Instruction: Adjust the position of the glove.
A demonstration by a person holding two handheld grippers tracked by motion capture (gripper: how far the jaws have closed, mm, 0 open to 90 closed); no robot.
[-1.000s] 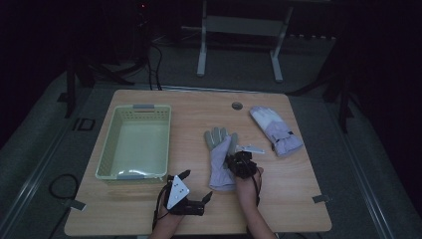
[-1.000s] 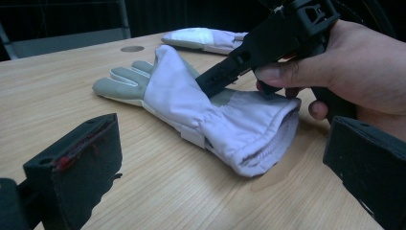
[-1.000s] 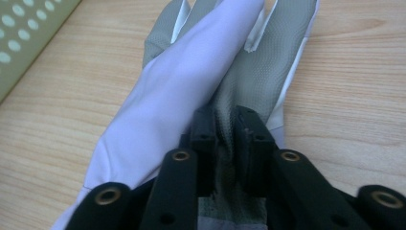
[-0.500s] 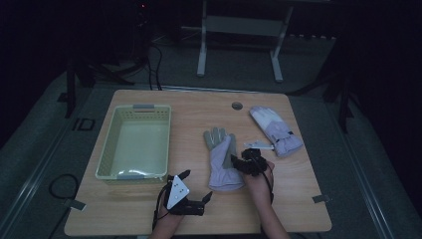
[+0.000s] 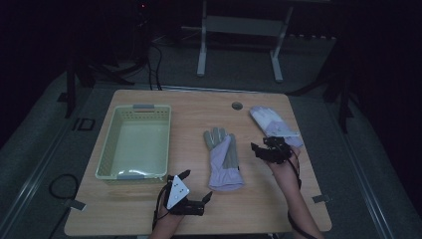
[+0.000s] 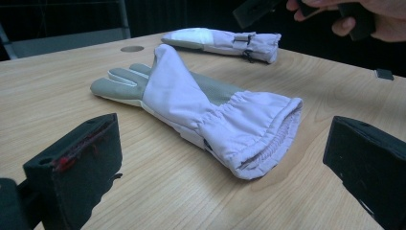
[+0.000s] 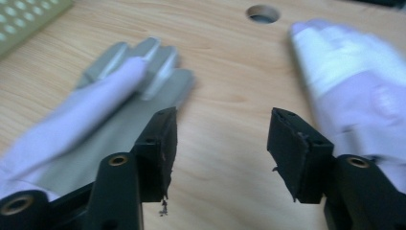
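Note:
A lavender glove (image 5: 224,160) with a grey palm lies in the middle of the table, its cuff toward me and one lavender part folded over the palm (image 6: 182,91). A second lavender and white glove (image 5: 271,124) lies at the back right (image 7: 354,72). My right gripper (image 5: 260,146) hovers between the two gloves; its jaws have just been opening and stand open (image 7: 222,129) with only bare wood between them. My left gripper (image 5: 198,185) rests near the front edge, open wide (image 6: 225,143), aimed at the near glove's cuff and short of it.
A pale green plastic basket (image 5: 109,149) stands on the left half of the table. A round cable hole (image 5: 237,105) sits near the far edge. The floor around is dark, with a metal frame (image 5: 239,30) behind the table.
My right gripper has let go of the middle glove, opened, and moved up and to the right toward the second glove. The left gripper has stayed put.

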